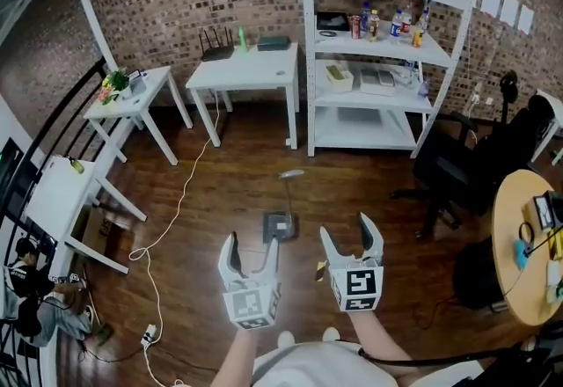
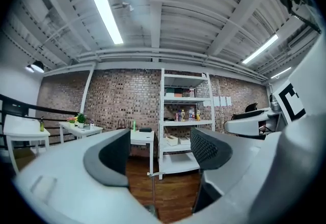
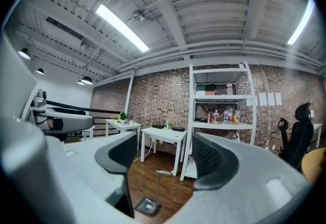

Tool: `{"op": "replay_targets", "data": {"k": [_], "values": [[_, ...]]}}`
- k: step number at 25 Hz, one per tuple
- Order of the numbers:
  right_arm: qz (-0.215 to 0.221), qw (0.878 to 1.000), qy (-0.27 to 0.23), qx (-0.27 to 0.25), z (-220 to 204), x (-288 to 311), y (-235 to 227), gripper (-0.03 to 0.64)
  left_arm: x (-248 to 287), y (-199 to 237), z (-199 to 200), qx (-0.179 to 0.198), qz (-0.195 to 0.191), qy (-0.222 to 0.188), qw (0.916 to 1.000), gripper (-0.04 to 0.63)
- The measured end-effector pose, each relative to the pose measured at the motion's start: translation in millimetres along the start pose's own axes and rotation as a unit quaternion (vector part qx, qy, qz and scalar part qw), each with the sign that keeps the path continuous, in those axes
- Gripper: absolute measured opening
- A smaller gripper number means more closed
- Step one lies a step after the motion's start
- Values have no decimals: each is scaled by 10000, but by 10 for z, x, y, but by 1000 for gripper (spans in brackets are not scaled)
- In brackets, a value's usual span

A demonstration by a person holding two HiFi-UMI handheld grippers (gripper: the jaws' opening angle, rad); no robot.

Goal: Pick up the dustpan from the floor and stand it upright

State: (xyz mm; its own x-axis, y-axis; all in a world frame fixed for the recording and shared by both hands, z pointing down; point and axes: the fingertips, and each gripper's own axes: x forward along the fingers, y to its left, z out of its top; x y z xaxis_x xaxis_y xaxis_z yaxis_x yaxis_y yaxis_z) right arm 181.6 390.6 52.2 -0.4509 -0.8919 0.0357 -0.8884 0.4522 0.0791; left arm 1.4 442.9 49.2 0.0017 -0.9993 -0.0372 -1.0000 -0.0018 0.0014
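- Head view: the left tool (image 1: 252, 244) and right tool (image 1: 346, 229) pointed level, side by side, each with its jaws apart and holding nothing. The dustpan (image 1: 280, 222) stood upright on the wooden floor (image 1: 220, 192) just ahead of them, between the two and touching neither.
- Each tool's cube carried black square markers. Labels on the bottles (image 1: 387, 25) on the white shelf (image 1: 378, 47) beyond were too small to read.
- Left gripper view: the left tool (image 2: 160, 149) gaped empty, with the dustpan's handle (image 2: 153, 187) low in the gap, beyond the jaws.
- Right gripper view: the right tool (image 3: 165, 154) was open and empty, with the dustpan (image 3: 147, 203) ahead and low.
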Motion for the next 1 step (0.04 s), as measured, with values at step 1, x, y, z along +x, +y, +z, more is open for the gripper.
{"op": "replay_targets", "data": {"k": [1], "values": [[29, 10000, 55, 10, -33, 4, 105, 316, -43, 62, -37, -30, -28, 34, 10000, 373]]}}
